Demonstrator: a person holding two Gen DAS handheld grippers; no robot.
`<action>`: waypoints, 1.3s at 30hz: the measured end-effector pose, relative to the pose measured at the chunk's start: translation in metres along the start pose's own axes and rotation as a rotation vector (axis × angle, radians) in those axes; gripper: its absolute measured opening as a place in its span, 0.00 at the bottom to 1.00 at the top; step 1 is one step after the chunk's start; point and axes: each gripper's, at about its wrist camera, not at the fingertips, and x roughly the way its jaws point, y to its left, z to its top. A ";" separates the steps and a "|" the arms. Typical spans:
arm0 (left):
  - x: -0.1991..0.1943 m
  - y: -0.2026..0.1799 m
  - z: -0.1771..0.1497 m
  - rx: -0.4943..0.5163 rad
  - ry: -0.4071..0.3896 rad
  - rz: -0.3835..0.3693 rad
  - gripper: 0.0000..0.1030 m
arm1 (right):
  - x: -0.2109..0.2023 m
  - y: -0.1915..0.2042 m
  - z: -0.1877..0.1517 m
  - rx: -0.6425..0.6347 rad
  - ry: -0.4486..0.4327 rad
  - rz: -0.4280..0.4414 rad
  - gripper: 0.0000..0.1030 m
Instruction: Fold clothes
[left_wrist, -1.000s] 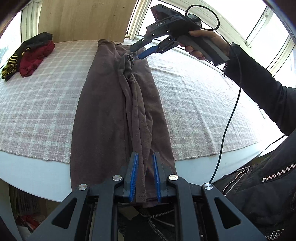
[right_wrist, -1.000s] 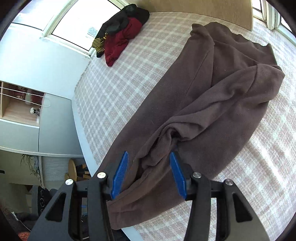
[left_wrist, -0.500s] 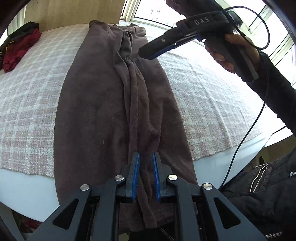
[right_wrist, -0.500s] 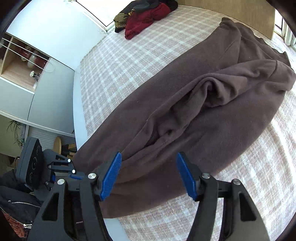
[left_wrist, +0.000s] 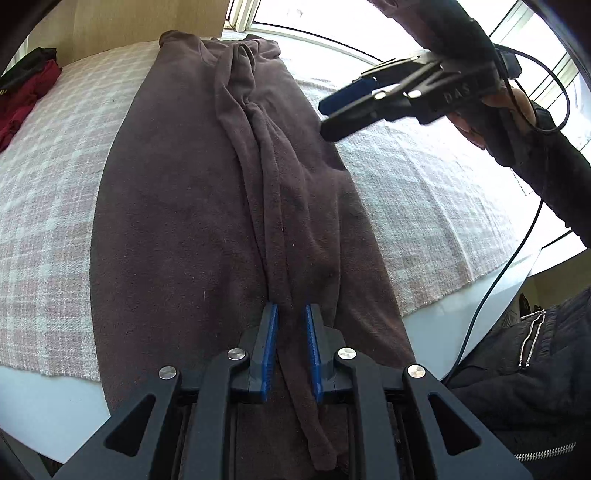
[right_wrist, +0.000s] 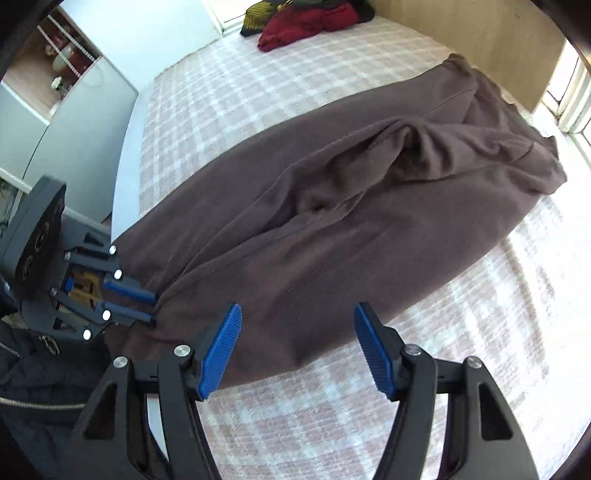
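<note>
My widest surface is the white worktop (left_wrist: 461, 314), its near edge bare, with a pink-and-white checked woven cloth (left_wrist: 55, 206) spread over most of it. On that cloth I have the long dark brown knit garment (left_wrist: 177, 229) lying lengthwise, running from the far end by the pale wooden panel (left_wrist: 122, 22) toward me and hanging over the near edge of the worktop. A bunched ridge of folds runs along its middle; the rest lies fairly flat.

At the far corner, well apart from the brown garment, sits a heap of red, black and yellow-striped clothes (right_wrist: 306, 18).

My left gripper (left_wrist: 290, 345) points steeply down at the overhanging near end, its blue-padded jaws drawn close on the central ridge of the brown fabric, which passes between the pads and trails out below them. In the right wrist view I see the same gripper (right_wrist: 153, 306) pinching that end of the cloth at the worktop edge.

My right gripper (right_wrist: 297, 347) hovers above the garment's long side edge; its jaws have just been opening and stand wide apart with nothing between the pads. A hand (left_wrist: 495, 110) in a black sleeve (left_wrist: 546, 173) carries it, with a black cable (left_wrist: 517, 251) hanging down
</note>
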 end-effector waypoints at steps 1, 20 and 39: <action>0.000 0.001 0.000 -0.008 -0.002 -0.007 0.15 | -0.004 -0.014 0.011 0.041 -0.049 -0.037 0.61; -0.029 0.012 0.005 -0.056 -0.073 -0.021 0.15 | -0.028 -0.095 0.154 0.152 -0.210 -0.084 0.68; -0.056 0.062 -0.001 0.080 -0.011 0.054 0.20 | -0.027 -0.020 0.075 0.173 -0.221 -0.007 0.68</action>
